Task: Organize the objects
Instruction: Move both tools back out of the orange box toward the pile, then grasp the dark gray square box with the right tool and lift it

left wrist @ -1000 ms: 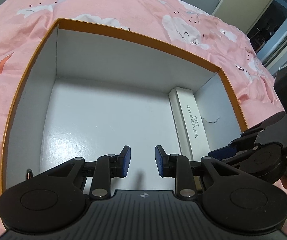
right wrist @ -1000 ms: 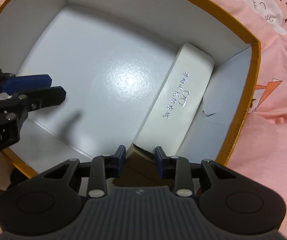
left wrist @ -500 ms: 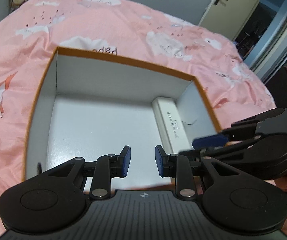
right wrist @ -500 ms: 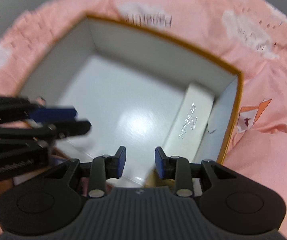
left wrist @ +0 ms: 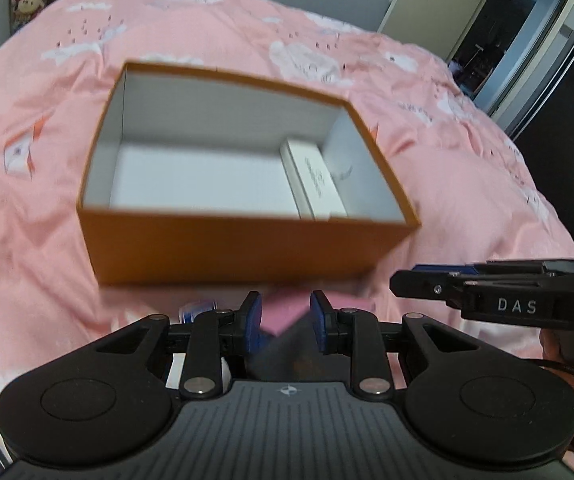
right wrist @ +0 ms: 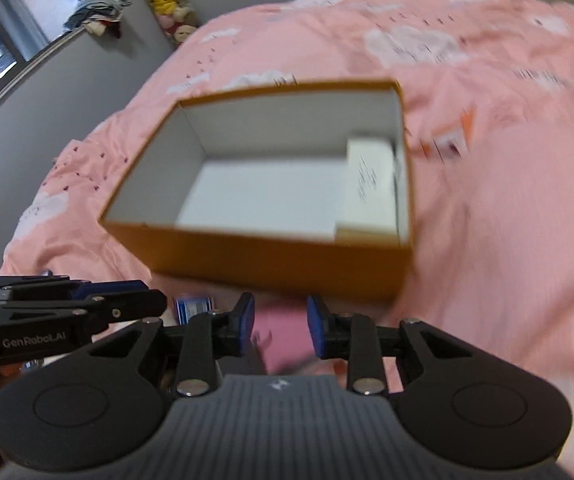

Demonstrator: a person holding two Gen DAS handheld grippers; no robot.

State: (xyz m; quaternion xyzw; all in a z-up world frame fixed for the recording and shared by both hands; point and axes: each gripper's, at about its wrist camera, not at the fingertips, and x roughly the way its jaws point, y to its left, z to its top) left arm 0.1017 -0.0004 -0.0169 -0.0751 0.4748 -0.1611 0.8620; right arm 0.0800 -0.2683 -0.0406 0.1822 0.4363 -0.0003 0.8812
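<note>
Orange box [left wrist: 243,248] mid-frame on pink bedspread [left wrist: 39,208], white case [left wrist: 319,184] along its right wall. Left gripper [left wrist: 283,316] and right gripper [right wrist: 279,322] both spread, empty, below box. Doorway [left wrist: 527,32] only in left view; plush toys [right wrist: 167,0] clearer in right.

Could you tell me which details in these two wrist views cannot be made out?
- Print on the white case inside the orange box: too small in the left view, motion-blurred in the right.
- Pink item near the box: mostly hidden behind the left gripper; its identity is unclear.
- Blue-and-white object: partly covered by the right gripper and blurred.
- Box's near inner floor: hidden by its front wall in both views.
</note>
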